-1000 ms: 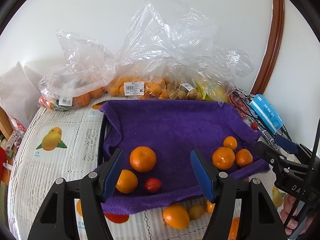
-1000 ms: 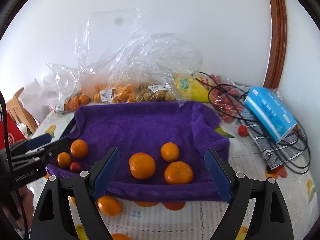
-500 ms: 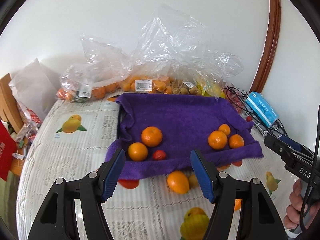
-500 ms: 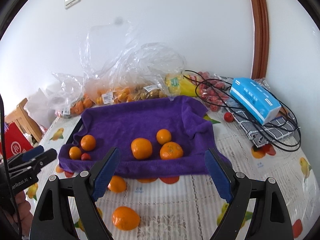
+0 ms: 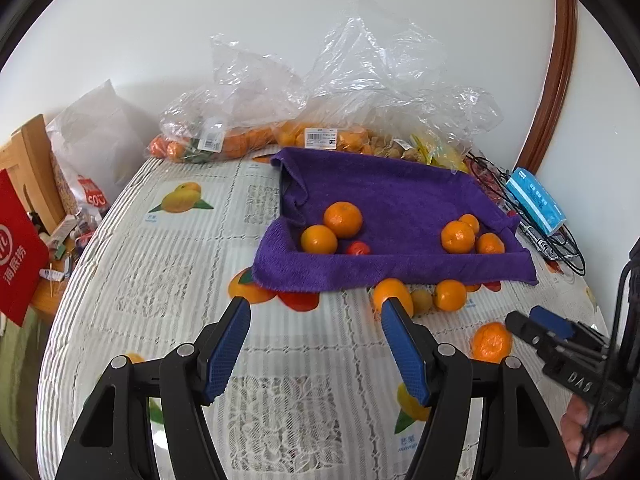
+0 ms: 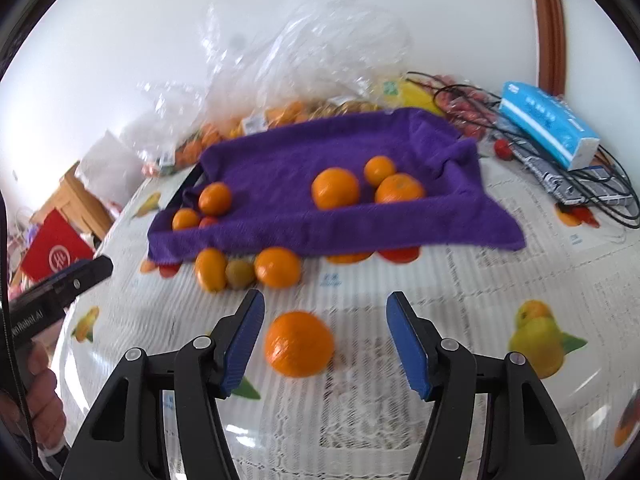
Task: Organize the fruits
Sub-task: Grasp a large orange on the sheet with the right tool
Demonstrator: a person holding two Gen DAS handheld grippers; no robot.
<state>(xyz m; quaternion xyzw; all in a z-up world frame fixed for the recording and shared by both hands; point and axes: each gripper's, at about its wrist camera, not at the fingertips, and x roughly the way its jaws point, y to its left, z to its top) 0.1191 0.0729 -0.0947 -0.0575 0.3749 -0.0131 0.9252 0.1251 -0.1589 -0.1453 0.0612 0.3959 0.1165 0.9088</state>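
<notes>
A tray lined with a purple towel (image 5: 400, 196) holds several oranges and a small red fruit (image 5: 357, 248); the towel also shows in the right wrist view (image 6: 280, 160). Loose oranges and a small greenish fruit (image 6: 239, 273) lie on the table in front of it. One orange (image 6: 299, 343) lies apart, between my right gripper's (image 6: 325, 340) open fingers, nearer the left one, not gripped. It shows in the left wrist view (image 5: 491, 341) beside the right gripper (image 5: 536, 326). My left gripper (image 5: 316, 344) is open and empty over the tablecloth.
Clear plastic bags of fruit (image 5: 320, 120) stand behind the tray by the wall. A blue tissue pack (image 5: 536, 206), black cables (image 6: 580, 176) and a small red fruit (image 6: 503, 147) lie at the right. A wooden chair (image 5: 36, 172) and red bag (image 5: 20, 248) are left of the table.
Both grippers have pulled back from the tray toward the table's front. The right gripper has come down around the lone orange, which now lies between its fingers.
</notes>
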